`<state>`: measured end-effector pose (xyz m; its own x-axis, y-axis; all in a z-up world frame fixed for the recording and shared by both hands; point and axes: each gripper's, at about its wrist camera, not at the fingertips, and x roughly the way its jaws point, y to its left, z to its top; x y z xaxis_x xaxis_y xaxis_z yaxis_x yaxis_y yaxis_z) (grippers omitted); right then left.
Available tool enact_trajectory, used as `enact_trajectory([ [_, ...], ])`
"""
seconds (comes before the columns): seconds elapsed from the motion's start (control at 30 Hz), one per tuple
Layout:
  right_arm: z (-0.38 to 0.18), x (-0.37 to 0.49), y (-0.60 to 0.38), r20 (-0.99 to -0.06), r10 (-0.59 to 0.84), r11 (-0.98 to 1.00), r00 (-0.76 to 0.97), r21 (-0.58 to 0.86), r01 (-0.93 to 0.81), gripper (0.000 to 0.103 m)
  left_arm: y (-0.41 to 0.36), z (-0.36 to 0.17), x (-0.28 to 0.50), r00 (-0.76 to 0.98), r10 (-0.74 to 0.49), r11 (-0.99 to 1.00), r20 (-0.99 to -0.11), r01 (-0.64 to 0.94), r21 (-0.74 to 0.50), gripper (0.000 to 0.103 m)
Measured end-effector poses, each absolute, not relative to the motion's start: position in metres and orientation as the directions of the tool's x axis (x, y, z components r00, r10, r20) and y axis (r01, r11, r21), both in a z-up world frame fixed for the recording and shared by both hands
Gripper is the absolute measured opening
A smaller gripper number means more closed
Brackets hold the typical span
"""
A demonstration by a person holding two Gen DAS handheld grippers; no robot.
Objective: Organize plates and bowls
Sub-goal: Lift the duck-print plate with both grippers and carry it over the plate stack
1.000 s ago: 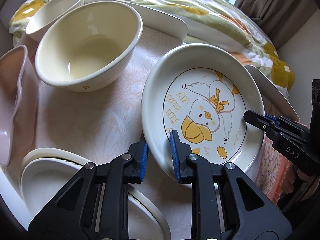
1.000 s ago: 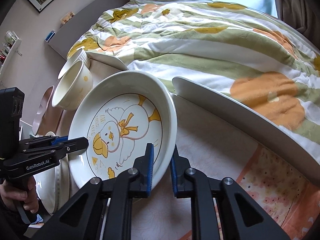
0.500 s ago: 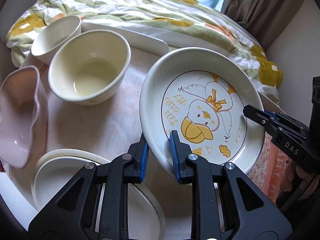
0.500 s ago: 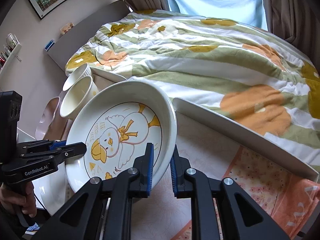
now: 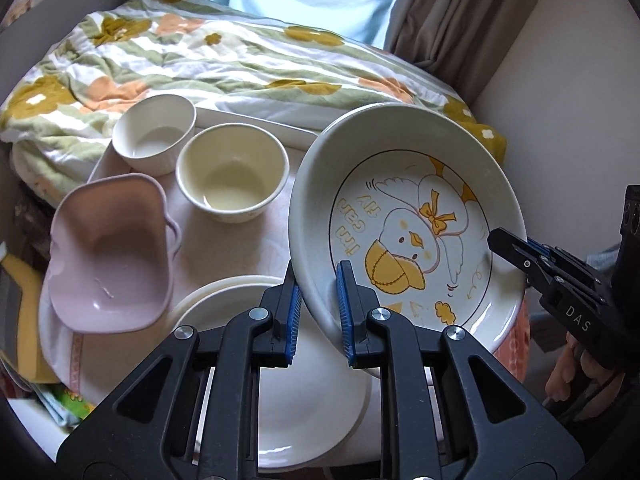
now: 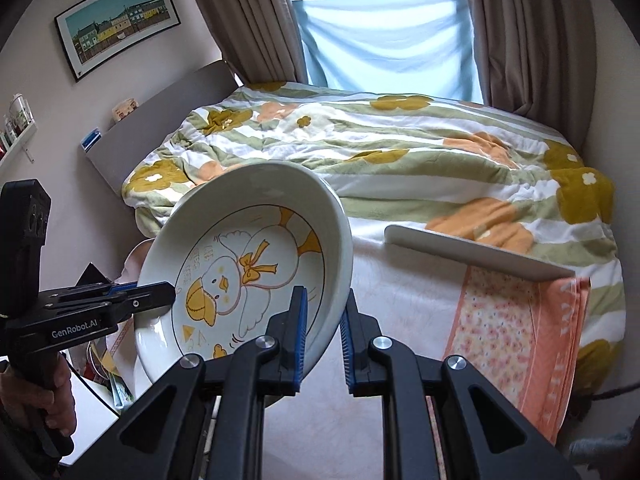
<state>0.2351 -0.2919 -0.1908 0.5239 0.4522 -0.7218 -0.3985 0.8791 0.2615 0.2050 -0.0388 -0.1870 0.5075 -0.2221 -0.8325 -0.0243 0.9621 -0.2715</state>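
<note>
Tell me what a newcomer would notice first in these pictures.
The duck plate stands out: a deep white dish with a yellow cartoon duck, tilted above the table and pinched at opposite rims by the left gripper and the right gripper. Left of it sit a cream bowl, a white ribbed bowl and a pink bowl; behind lies a flowered quilt.

both claws (image 6: 323, 334) pinch duck plate (image 6: 256, 256) rim, tilted, above table w/ bed (image 6: 380, 148) behind.

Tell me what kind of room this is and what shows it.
Most likely a bedroom: a bed under a flowered quilt, curtains at the window behind it, and a framed picture on the wall.
</note>
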Motion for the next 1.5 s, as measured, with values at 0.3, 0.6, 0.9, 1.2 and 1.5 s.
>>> enact_trajectory([
  [0.3,-0.218,0.153,-0.245,-0.765,0.36,0.933,0.534,0.297,-0.204,0.014,-0.001,-0.221,0.157,0.408,-0.272,0.962,-0.872,0.119,-0.245,0.015],
  [0.6,-0.259,0.118,-0.223,-0.82,0.32,0.946,0.475,0.305,-0.111,0.014,0.02,-0.266,0.139,0.322,-0.281,0.959,-0.904,0.14,-0.248,0.015],
  [0.9,-0.271,0.119,-0.222,-0.832,0.306,0.951,0.462,0.291,-0.106,0.014,0.015,-0.284,0.144,0.306,-0.272,0.961,-0.912,0.138,-0.24,0.015],
  [1.2,-0.274,0.12,-0.217,-0.83,0.318,0.948,0.458,0.29,-0.132,0.014,0.012,-0.294,0.144,0.307,-0.23,0.972,-0.924,0.121,-0.202,0.016],
  [1.5,-0.274,0.122,-0.213,-0.835,0.309,0.951,0.455,0.271,-0.148,0.014,0.001,-0.294,0.145,0.333,-0.147,0.984,-0.932,0.143,-0.104,0.017],
])
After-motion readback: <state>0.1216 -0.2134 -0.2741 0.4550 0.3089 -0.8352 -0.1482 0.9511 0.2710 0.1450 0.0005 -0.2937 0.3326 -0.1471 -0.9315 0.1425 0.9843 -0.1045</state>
